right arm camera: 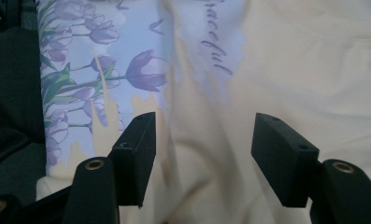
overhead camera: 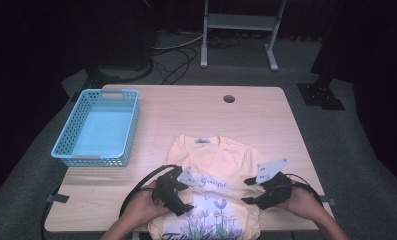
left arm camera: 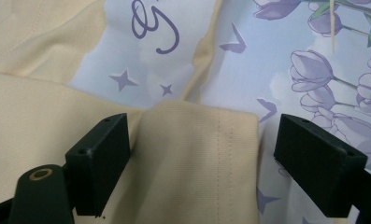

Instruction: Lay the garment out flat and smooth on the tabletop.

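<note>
A: Left gripper (overhead camera: 178, 196), lower left of centre: jaws wide, a folded flap of the yellow shirt (overhead camera: 213, 187) lying between the fingers (left arm camera: 99, 158), no squeeze visible.

B: Right gripper (overhead camera: 258, 192), lower right: jaws apart, holding nothing, shirt cloth lying beneath the gap.

A: Shirt spread flat at the bottom centre of the table (overhead camera: 196, 107).

B: Farther, upper left: blue basket (overhead camera: 97, 128).
</note>
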